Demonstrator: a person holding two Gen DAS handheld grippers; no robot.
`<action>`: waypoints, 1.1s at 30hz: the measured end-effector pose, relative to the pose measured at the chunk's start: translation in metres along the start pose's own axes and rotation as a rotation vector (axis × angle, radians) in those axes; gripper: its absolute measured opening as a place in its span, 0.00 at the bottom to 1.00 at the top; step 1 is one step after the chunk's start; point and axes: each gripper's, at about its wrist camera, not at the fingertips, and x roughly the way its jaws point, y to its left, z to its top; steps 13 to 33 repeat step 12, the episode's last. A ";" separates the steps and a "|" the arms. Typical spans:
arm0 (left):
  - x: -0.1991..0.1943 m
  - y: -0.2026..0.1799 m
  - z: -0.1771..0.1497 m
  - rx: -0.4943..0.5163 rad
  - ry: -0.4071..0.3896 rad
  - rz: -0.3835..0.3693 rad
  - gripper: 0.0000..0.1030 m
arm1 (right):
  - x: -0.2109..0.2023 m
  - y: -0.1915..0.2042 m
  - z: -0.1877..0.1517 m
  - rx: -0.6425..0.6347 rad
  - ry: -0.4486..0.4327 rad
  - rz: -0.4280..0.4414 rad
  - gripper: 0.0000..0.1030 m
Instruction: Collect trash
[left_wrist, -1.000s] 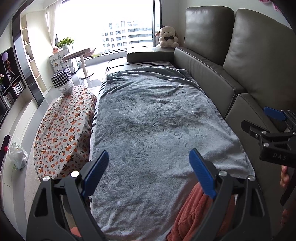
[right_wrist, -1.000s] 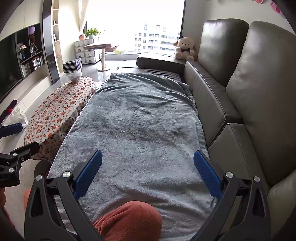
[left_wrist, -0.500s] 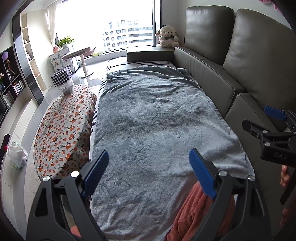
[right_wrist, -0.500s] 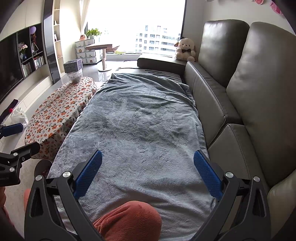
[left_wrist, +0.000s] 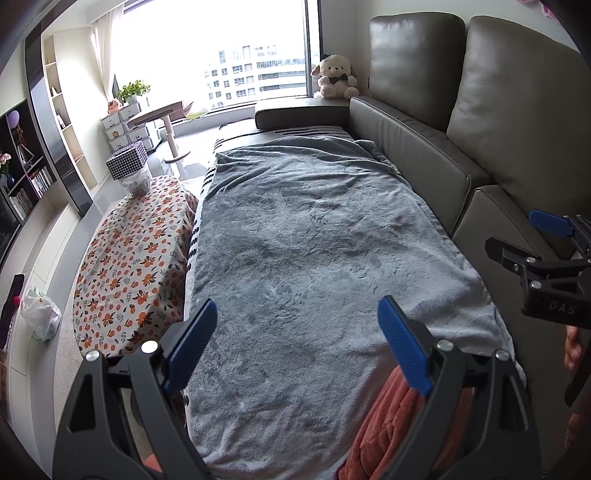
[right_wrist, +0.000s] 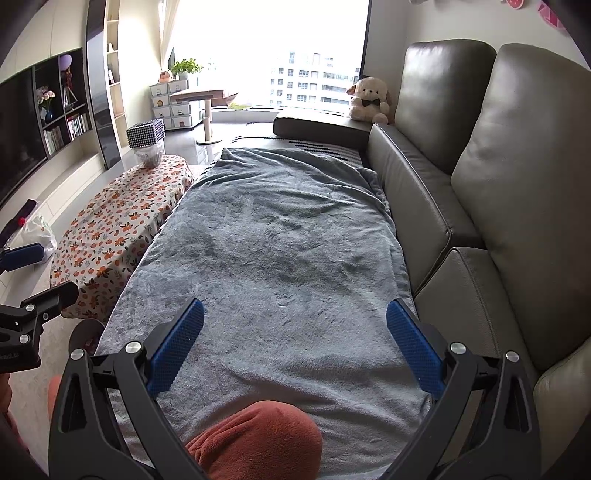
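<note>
Both tools hang over the near end of a grey blanket spread along the sofa, pointing down its length toward twelve o'clock. The left tool has its blue pads spread wide apart with only blanket showing between them. The right tool is likewise wide apart and holds nothing. Orange fleece fabric bunches at six o'clock beneath them. At about nine o'clock from the left tool, a white plastic bag sits on the floor beyond the counter, which wears an orange-flower cloth; it may be trash, though I cannot tell. A jar with a checked lid stands at the counter's far end, around eleven o'clock. A plush dog sits on the sofa arm by the window at twelve o'clock.
</note>
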 end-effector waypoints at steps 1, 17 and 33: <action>0.000 0.000 0.000 0.001 0.000 0.000 0.86 | 0.000 0.000 0.000 0.000 0.000 0.000 0.93; 0.000 0.001 0.004 -0.022 0.006 -0.021 0.86 | 0.001 -0.003 0.001 -0.002 -0.002 0.002 0.93; 0.000 0.001 0.004 -0.022 0.006 -0.021 0.86 | 0.001 -0.003 0.001 -0.002 -0.002 0.002 0.93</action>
